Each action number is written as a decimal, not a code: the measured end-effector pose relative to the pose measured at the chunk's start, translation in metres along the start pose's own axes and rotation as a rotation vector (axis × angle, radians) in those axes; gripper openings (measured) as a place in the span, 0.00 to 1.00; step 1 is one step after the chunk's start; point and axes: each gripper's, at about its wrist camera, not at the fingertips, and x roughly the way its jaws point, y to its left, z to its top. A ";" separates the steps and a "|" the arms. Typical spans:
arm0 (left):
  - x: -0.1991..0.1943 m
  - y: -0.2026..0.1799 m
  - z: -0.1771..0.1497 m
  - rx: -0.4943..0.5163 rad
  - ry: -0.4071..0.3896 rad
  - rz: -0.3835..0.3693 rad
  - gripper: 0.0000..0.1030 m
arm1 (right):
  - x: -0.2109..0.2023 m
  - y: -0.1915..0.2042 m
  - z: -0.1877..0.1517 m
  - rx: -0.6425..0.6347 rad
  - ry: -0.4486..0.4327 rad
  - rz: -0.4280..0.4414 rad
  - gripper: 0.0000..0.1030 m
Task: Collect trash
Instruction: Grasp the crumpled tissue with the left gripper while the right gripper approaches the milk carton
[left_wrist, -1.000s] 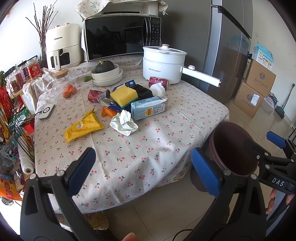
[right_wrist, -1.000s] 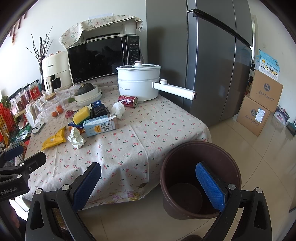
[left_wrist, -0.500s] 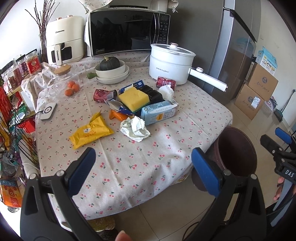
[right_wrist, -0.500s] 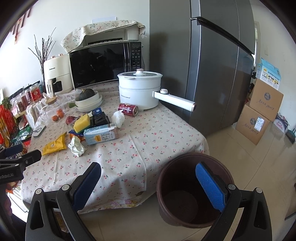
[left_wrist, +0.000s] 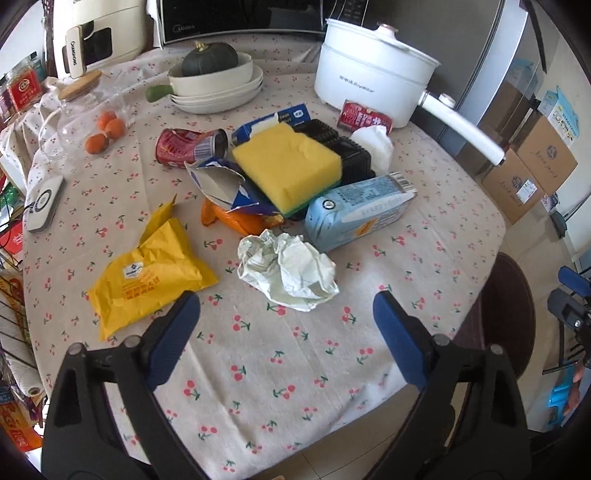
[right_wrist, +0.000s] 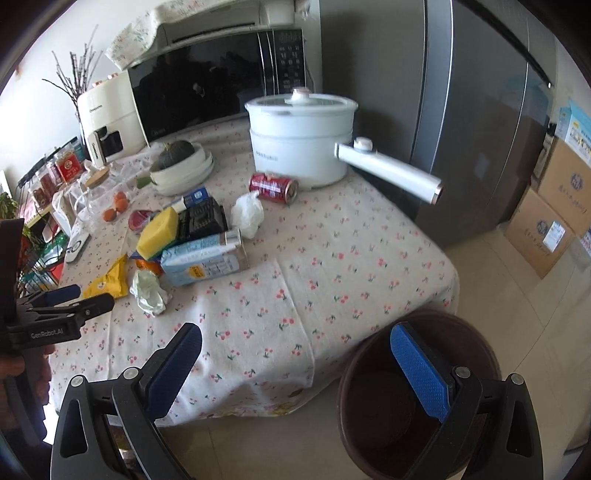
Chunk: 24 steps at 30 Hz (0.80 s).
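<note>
Crumpled paper (left_wrist: 288, 275) — soft white wad on cloth; both grippers' fingers apart, empty.

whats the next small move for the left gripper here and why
Probably ease the left gripper forward and down until the crumpled white paper sits between its jaws. They have just been closing slightly but stand open and empty, and that paper is the nearest trash, just ahead. The brown bin waits beside the table.
</note>
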 end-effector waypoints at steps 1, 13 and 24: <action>0.008 0.001 0.003 0.008 0.006 0.001 0.87 | 0.006 -0.003 0.002 0.004 0.009 0.002 1.00; 0.059 0.006 0.020 0.015 0.077 -0.012 0.50 | 0.044 -0.014 0.021 -0.008 0.045 -0.092 1.00; 0.016 0.027 0.016 -0.065 0.055 -0.101 0.28 | 0.062 0.023 0.041 0.006 0.046 -0.033 1.00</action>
